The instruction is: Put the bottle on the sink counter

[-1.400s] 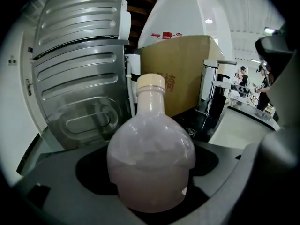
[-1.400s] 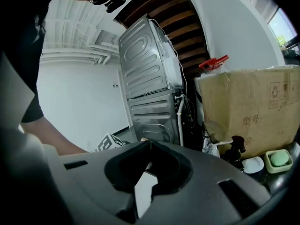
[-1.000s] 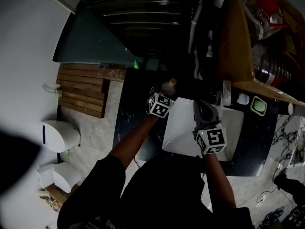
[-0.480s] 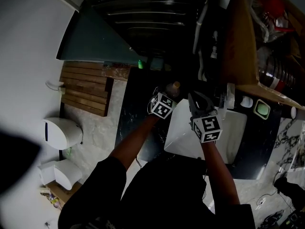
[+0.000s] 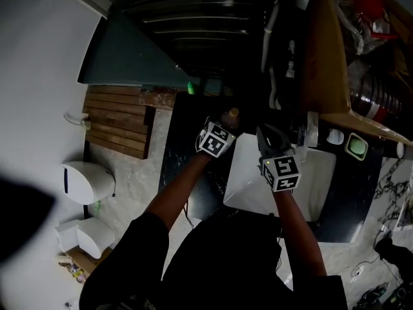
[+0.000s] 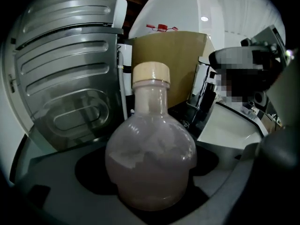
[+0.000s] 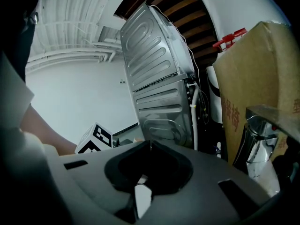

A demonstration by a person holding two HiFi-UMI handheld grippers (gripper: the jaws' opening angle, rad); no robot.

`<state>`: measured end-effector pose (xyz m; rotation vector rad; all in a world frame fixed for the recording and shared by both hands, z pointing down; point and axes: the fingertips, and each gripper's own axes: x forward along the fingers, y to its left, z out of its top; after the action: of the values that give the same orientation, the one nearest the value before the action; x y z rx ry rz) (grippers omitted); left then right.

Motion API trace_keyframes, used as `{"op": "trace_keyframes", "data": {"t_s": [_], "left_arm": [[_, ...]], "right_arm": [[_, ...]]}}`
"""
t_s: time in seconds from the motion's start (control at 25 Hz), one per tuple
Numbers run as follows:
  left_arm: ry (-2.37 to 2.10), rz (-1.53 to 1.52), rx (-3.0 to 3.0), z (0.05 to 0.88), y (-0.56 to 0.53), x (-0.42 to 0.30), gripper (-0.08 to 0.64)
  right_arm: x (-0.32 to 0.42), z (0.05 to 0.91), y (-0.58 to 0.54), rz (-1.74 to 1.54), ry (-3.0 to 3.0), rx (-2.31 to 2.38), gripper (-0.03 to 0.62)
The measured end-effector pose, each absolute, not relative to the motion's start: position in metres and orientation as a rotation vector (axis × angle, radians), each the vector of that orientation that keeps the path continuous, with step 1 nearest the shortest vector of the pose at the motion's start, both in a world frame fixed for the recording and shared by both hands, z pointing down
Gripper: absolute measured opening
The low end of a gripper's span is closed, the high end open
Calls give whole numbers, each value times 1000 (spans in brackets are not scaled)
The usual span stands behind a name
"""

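Note:
A round-bellied bottle (image 6: 151,161) with a cream cap and cloudy pinkish contents stands upright between the jaws of my left gripper (image 6: 150,186), which is shut on its bulb. In the head view the bottle (image 5: 230,117) is over the black sink counter (image 5: 184,148), just left of the white sink basin (image 5: 303,186), with the left gripper (image 5: 226,125) behind it. My right gripper (image 5: 266,134) hangs over the basin's far left part, close beside the bottle. In its own view the right gripper (image 7: 150,145) is shut with nothing in it.
A ribbed metal panel (image 6: 65,74) and a cardboard box (image 6: 173,60) stand close behind the bottle. A chrome tap (image 5: 308,129) and a green soap dish (image 5: 356,147) sit at the sink's far rim. On the floor are a wooden slat mat (image 5: 116,124) and a white bin (image 5: 87,181).
My right gripper has moved forward and down over the basin, closer to the bottle. The left gripper and the bottle have hardly shifted.

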<state>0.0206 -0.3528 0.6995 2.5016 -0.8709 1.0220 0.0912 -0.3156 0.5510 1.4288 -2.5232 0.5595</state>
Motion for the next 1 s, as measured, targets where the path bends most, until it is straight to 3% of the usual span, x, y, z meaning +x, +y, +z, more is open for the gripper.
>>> {"op": "trace_keyframes", "data": {"t_s": [1.0], "left_arm": [[-767,1094,2527,700,-348,22,408]], "right_arm": [[76,578,-325,611,-2560,1345,40]]}}
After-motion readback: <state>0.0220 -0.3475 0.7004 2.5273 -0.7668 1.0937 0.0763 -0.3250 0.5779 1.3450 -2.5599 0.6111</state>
